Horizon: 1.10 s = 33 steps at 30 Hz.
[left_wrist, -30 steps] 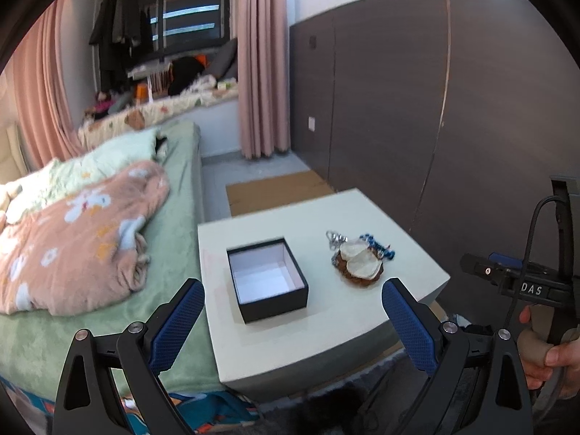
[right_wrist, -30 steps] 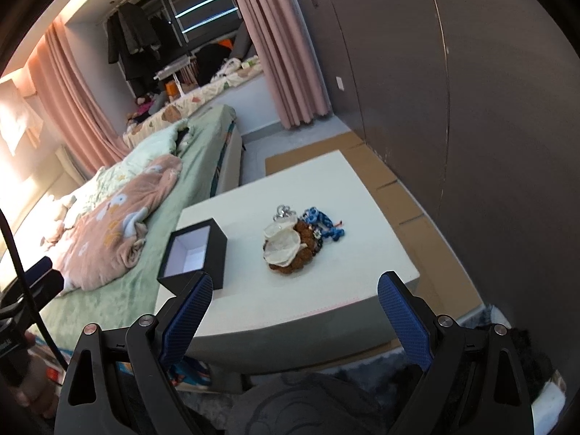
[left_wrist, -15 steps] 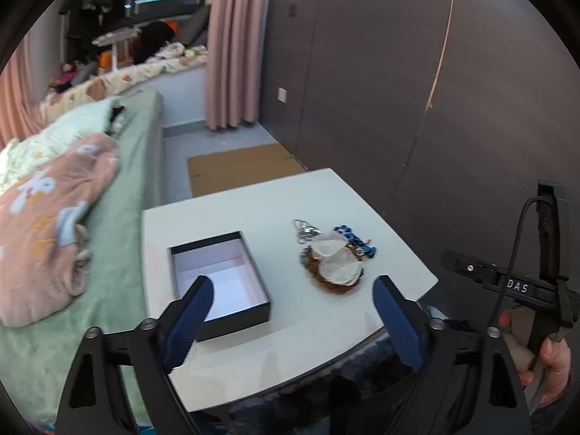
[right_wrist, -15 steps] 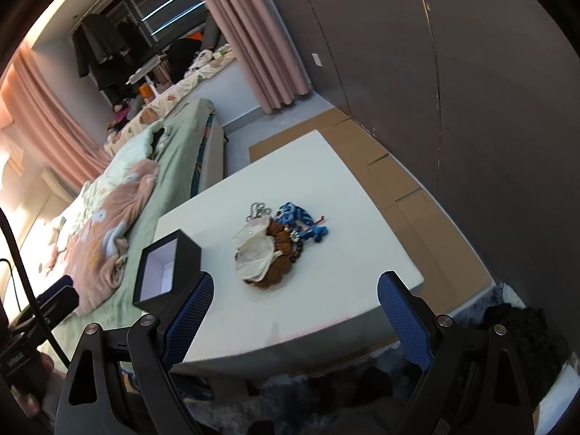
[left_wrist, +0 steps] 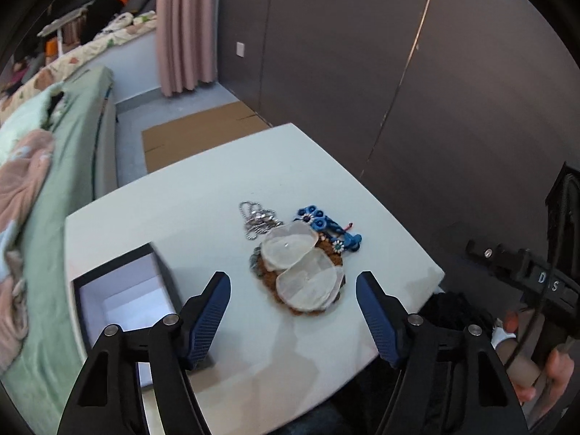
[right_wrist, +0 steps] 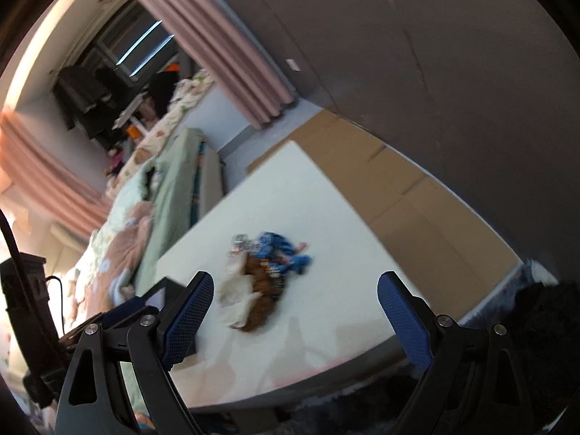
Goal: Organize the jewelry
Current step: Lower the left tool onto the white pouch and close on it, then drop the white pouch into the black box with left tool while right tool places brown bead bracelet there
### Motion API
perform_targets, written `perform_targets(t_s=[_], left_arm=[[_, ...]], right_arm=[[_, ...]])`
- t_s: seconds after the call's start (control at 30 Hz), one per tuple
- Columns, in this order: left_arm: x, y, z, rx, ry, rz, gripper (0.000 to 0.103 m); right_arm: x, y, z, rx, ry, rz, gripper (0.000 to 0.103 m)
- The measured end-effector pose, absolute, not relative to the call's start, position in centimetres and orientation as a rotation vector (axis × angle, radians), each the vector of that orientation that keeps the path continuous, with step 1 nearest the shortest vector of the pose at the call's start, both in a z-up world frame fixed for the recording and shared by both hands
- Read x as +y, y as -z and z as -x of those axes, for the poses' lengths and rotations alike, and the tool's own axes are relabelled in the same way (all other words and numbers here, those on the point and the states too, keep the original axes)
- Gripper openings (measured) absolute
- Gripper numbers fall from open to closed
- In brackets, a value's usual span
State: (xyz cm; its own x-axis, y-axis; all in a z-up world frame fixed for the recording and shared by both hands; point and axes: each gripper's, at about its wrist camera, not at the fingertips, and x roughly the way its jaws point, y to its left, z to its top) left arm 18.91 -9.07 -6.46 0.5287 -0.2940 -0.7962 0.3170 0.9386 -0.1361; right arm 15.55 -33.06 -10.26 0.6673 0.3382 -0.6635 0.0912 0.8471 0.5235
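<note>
jewelry pile [left_wrist: 297, 253] sits on the white table [left_wrist: 203, 195], just right of the open black box [left_wrist: 119, 297], which looks empty. step judged: approach, nothing picked yet. left gripper [left_wrist: 293, 290] hovers near the pile, jaws spread, holding nothing; right gripper [right_wrist: 295, 302] likewise spread and empty. pile: two pale shell-like discs over brown beads, silver chain [left_wrist: 255, 217] and blue piece [left_wrist: 326, 228] touching behind. next move calls for singling out one piece; tangling is likely.
</note>
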Motion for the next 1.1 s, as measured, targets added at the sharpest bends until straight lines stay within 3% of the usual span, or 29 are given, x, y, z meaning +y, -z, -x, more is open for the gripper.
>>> perform_targets(t_s=[0.37,0.57,0.63,0.73,1.1], left_arm=[[-11.4,11.0,-21.1,0.951,0.389,-0.055,0.071],[-12.0,12.9,-21.7,0.971,0.371,-0.073,0.039],[-11.8,13.2,-21.8,0.977,0.391,-0.052,0.018],[-11.4,12.9,-21.6,0.972,0.391,-0.029,0.001],[-6.4,8.6,-20.2,0.876,0.365,0.137,0.001]], right_arm=[[-32.7,13.5,-18.6,0.953,-0.256,-0.662,0.093],[-32.2,14.6,-19.7,0.996,-0.269,-0.696,0.093],[-32.0,14.8,-19.9,1.004,-0.268,-0.697,0.093],[-31.7,15.1,-20.2,1.014,-0.256,-0.694,0.093],[-30.6,15.2,-20.2,1.024,-0.289,-0.668,0.093]])
